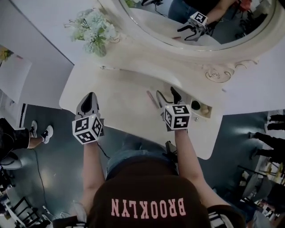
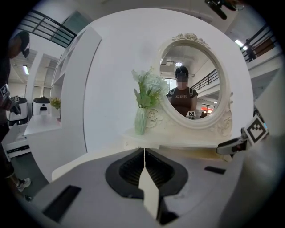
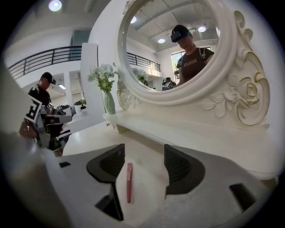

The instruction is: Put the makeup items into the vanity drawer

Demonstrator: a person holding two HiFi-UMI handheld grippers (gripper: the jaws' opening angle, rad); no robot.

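Your right gripper (image 3: 143,156) is spread over the pink pencil (image 3: 129,181), which lies flat on the worktop (image 1: 124,109) close to one jaw, so an off-centre close may flick it away; your left gripper (image 2: 144,153) is pressed together and empty.

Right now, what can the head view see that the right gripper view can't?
Only the head view shows the open drawer with small items inside, and the marker cube on top of the right gripper.

Only the right gripper view shows the ceiling lights and a balcony railing, and it looks straight between that gripper's jaws, which stand wide apart.

Both show the pink stick lying on the tabletop, the flowers and the mirror.
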